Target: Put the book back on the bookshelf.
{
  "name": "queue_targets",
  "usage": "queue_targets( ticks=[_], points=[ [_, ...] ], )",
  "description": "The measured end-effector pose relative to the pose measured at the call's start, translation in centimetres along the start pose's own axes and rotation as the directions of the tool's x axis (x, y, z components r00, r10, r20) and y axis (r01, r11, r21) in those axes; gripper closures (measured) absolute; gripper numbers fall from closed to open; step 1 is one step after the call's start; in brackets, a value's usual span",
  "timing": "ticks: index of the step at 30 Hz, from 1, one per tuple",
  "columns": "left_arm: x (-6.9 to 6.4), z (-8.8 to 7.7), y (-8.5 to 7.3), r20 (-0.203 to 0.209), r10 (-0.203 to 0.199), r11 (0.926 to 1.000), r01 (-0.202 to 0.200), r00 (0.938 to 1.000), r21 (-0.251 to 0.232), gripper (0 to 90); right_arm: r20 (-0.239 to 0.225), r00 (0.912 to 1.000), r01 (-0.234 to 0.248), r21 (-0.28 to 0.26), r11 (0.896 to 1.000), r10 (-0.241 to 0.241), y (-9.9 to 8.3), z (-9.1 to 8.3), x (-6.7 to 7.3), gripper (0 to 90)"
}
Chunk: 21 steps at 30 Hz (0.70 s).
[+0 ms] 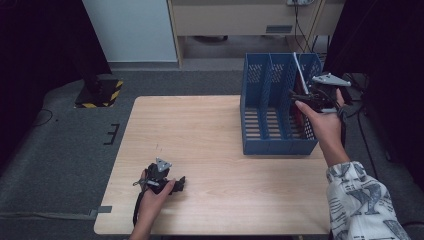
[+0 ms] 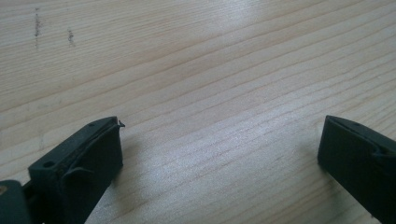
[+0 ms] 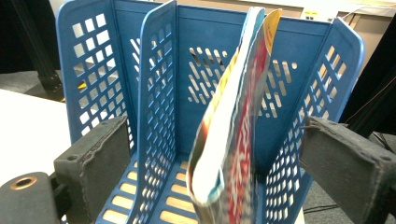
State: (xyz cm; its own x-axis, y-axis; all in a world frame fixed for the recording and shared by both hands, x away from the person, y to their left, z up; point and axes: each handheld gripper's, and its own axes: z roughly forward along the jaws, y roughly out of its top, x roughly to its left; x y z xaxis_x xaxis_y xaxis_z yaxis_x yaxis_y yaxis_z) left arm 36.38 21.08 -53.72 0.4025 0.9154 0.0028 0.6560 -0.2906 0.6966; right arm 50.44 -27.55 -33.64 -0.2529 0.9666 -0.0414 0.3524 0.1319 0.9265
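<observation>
Magazine [image 3: 233, 130] pages, red, yellow and blue, are seen upright in the blue file rack's [image 1: 260, 100] rightmost compartment between the right gripper's [image 3: 215, 154] wide-apart jaws, untouched; print is too blurred to read. At seven o'clock on the table [image 1: 215, 150], the left gripper [image 2: 219, 149] is seen agape over bare wood.

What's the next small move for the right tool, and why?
Probably draw the right tool straight back from the blue file rack. Its jaws stand wide with neither pad touching the magazine, which already stands in the rack's rightmost slot, leaning. A straight pull back should avoid knocking it.
</observation>
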Motion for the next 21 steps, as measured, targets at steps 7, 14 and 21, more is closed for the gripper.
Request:
queue_targets(
  ticks=[7,14,21],
  points=[
    [0.0,0.0,0.0,-0.001,-0.001,1.0,0.001,1.0,0.0,0.0,-0.018,0.9998,-0.009,-0.001,1.0,0.009,-0.8,-1.2,-0.5,7.6],
    [0.0,0.0,0.0,-0.001,-0.001,1.0,0.001,1.0,0.0,0.0,-0.054,0.9986,0.0,-0.001,1.0,0.0,-2.0,-2.3,-0.1,7.2],
    [-0.1,0.0,0.0,-0.001,-0.001,1.0,0.001,1.0,0.0,0.0,-0.081,0.9966,0.014,0.01,1.0,-0.014,-3.5,-3.3,0.7,5.6]
  ],
)
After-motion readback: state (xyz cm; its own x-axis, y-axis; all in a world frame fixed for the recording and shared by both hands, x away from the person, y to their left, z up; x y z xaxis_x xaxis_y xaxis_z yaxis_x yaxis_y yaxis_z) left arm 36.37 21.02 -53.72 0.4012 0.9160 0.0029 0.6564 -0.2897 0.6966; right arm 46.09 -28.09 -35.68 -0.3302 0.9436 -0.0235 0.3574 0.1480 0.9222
